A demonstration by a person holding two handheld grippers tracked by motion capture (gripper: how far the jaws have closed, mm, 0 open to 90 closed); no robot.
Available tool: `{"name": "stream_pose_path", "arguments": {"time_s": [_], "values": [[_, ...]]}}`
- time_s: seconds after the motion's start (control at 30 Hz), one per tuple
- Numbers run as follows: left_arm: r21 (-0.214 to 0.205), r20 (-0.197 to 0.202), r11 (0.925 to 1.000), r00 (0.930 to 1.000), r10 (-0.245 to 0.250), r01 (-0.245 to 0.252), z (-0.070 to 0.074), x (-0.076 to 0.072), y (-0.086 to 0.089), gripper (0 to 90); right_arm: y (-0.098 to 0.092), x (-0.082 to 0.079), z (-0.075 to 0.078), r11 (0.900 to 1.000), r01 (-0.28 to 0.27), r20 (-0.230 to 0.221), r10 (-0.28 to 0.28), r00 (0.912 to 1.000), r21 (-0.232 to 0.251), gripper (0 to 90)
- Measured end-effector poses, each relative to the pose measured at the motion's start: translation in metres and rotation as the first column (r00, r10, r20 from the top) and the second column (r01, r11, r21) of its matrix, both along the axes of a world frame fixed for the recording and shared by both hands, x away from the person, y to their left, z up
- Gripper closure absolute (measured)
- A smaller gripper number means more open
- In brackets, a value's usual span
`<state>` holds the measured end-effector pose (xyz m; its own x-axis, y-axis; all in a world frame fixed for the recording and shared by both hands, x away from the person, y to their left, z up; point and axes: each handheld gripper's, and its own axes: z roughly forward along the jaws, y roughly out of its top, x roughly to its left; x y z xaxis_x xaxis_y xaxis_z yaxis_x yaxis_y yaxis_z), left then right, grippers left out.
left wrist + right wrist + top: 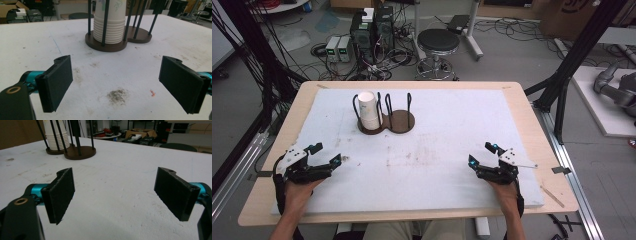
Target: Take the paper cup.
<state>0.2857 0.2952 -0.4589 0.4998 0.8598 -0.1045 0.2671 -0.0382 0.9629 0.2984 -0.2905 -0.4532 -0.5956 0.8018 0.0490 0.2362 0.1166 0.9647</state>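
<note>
A stack of white paper cups (369, 110) stands in the left bay of a dark wooden holder (401, 122) with black upright rods, at the back middle of the table; the right bay is bare. The left gripper view looks at the cup stack (109, 25) straight ahead; the right gripper view has the cup stack (55, 135) at its upper left. My left gripper (328, 154) rests low at the table's front left, open, with nothing between its pads (56, 82). My right gripper (480, 153) sits at the front right, open too, its pads (61, 193) wide apart over the bare mat.
A white foam mat (437, 145) covers the wooden table (532, 115); it carries faint stains (117, 95). Behind the table stand a black stool (438, 47), computer cases (372, 30) and loose cables. Black frame posts (579, 47) rise at both sides.
</note>
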Motion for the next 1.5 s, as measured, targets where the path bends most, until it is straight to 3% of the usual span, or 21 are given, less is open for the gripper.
{"name": "stream_pose_path", "arguments": {"time_s": [0.2,0.6,0.67,0.77,0.97,1.0,1.27,1.5], "values": [[0.002,-0.003,1.0000,1.0000,0.002,-0.002,0.000,0.000,0.000,11.8,0.000,0.000,0.000,1.0000,-0.002,0.005,0.002,1.0000,-0.001,17.1],[-0.038,-0.032,0.9993,0.9995,0.005,-0.006,0.000,0.003,0.003,11.1,-0.001,-0.001,0.000,1.0000,-0.005,0.009,0.005,1.0000,0.002,17.1],[-0.028,-0.026,0.9996,0.9996,0.005,-0.006,0.001,0.004,0.004,11.0,-0.001,-0.001,0.000,1.0000,-0.005,0.008,0.005,1.0000,0.003,17.1],[-0.047,-0.014,0.9989,0.9999,0.005,-0.006,0.006,0.005,0.006,10.9,-0.001,-0.001,0.000,1.0000,-0.005,0.005,0.005,1.0000,0.006,17.1],[-0.053,0.011,0.9986,0.9999,-0.007,0.007,0.025,0.008,0.011,10.3,0.000,-0.001,0.000,1.0000,-0.005,0.009,0.005,0.9999,0.003,17.1],[-0.046,0.022,0.9988,0.9996,-0.016,0.017,0.035,0.010,0.011,10.3,0.000,-0.001,0.000,1.0000,-0.004,0.005,0.004,1.0000,0.005,17.1],[-0.020,0.055,0.9985,0.9973,-0.050,0.051,0.069,0.022,0.011,10.3,-0.001,0.000,0.000,1.0000,-0.005,0.004,0.005,1.0000,0.001,17.1],[-0.004,0.081,0.9953,0.9920,-0.097,0.097,0.087,0.032,0.011,9.8,0.000,-0.001,0.000,1.0000,-0.004,0.008,0.004,1.0000,0.001,17.1]]}}
